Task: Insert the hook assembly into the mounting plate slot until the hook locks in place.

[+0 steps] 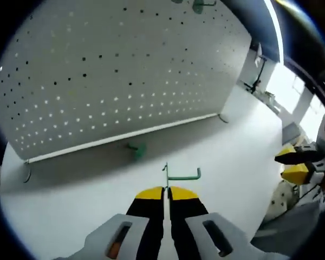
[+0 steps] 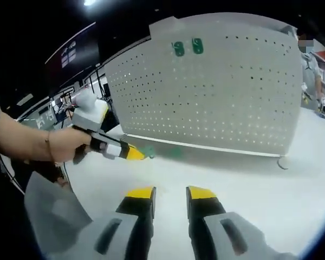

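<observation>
My left gripper (image 1: 166,190) is shut on a green wire hook (image 1: 183,175), which sticks out past the yellow tips above the white table (image 1: 70,200). The grey pegboard (image 1: 124,70) stands upright a short way beyond it. A second green hook (image 1: 135,149) lies on the table near the board's foot. In the right gripper view a hand holds the left gripper (image 2: 134,154) with the green hook (image 2: 148,152) at its tip, low before the pegboard (image 2: 233,92). My right gripper (image 2: 170,193) stands open with nothing in it, above the table.
Two green hooks (image 2: 187,47) hang high on the pegboard. The loose hook (image 2: 175,153) lies by the board's base rail. The right gripper (image 1: 293,165) shows at the table's right edge. A person's forearm (image 2: 27,142) reaches in from the left.
</observation>
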`<action>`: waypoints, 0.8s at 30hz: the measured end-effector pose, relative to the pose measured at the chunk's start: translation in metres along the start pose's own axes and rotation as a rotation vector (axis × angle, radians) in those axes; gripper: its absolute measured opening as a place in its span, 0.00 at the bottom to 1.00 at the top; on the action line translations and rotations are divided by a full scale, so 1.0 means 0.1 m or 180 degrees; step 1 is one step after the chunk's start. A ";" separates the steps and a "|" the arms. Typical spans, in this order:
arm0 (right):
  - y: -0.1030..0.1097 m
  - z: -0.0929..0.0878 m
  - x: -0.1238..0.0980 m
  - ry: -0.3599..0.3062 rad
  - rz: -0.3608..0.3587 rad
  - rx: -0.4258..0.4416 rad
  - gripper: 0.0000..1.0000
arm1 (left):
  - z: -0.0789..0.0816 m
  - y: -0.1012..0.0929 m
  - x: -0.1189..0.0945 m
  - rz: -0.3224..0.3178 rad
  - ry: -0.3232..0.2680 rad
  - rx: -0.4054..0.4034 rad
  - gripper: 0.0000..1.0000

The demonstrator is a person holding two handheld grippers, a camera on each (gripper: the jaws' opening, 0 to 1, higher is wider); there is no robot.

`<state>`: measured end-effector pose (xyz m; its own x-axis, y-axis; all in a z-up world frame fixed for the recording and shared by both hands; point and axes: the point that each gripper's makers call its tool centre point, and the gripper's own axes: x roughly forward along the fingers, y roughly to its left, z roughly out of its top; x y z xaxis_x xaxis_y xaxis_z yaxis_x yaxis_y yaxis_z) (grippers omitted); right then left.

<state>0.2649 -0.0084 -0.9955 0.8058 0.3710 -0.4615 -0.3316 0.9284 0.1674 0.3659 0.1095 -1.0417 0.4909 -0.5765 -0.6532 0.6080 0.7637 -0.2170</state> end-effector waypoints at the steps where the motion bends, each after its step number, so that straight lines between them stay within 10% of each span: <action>1: 0.02 0.01 0.00 -0.0006 0.0012 -0.0002 0.20 | 0.01 0.01 -0.02 -0.0005 -0.0017 -0.0004 0.01; 24: 0.71 0.35 0.20 -0.0195 0.0540 0.0199 0.20 | 0.03 -0.18 -0.79 -0.0213 -0.0330 -0.0148 0.01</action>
<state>0.2745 0.0656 -0.9621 0.7700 0.5209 -0.3685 -0.4355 0.8512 0.2930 0.3184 0.1407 -0.9837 0.5135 -0.6518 -0.5581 0.6132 0.7337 -0.2928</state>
